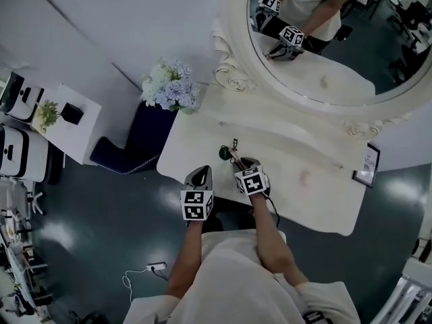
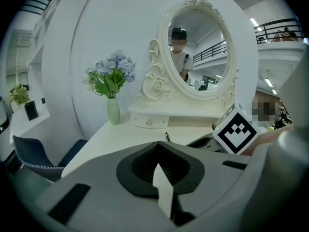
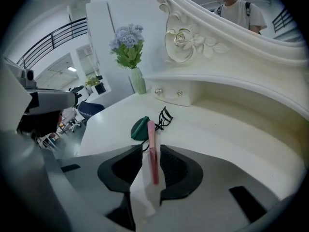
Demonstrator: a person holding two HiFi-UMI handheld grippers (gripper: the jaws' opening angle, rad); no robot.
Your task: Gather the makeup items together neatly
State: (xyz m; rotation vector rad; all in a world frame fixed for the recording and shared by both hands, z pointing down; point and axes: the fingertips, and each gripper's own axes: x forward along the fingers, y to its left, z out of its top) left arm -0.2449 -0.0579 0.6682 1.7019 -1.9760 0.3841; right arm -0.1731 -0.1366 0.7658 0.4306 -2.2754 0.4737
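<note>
Makeup items lie near the front edge of a white table, in the middle of the head view. The right gripper points down at them, and its jaws stand apart around a pink stick. The stick lies close against the jaw on the right side of the right gripper view, while a gap stays open to the other jaw, so the pads do not press it. The far end of the stick reaches a green case in that view; if they touch, I cannot tell. A black curler lies just beside the case, a little further up in the frame. The left gripper hangs at the table's front edge, left of the right one in the head view, with its jaws together and nothing between them. An oval mirror fills the upper right of the head view. A vase with pale blue flowers stands at the table's left corner, and a blue chair is below it.
</note>
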